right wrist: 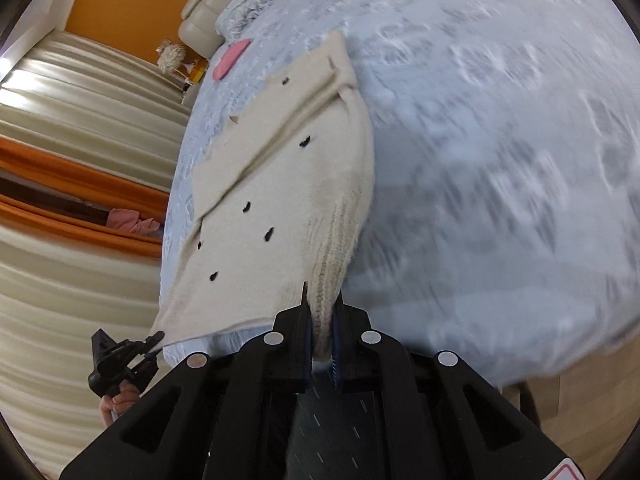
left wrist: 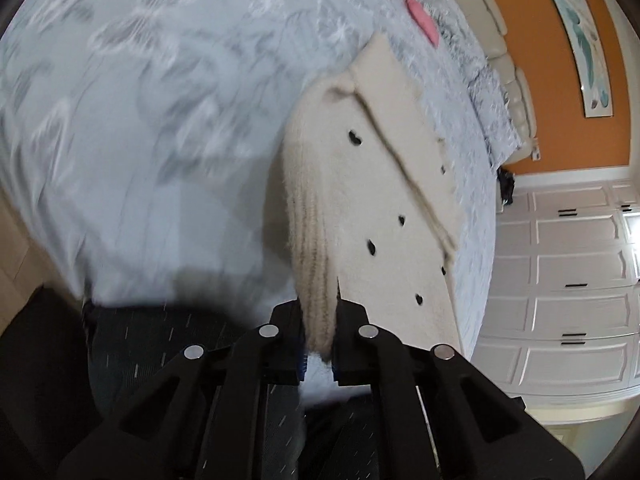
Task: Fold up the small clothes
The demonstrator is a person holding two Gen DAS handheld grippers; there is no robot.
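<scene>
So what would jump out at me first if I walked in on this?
The cream sweater with small dark spots, stretched over the pale blue bed. Each of its near corners is pinched in black tongs: the left tongs and the right tongs, both shut on its ribbed hem. Behind, an orange wall and a pink item near the pillows.

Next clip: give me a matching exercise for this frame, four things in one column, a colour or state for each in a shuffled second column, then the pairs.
Things:
1. cream sweater
2. pink cloth
3. wall
4. left hand-held gripper

Colour or state:
A. orange
B. shut on the ribbed hem
C. lying flat on the bed near the pillows
D. dotted with small black marks

Pairs: 1-D, 2-C, 3-A, 4-B
</scene>
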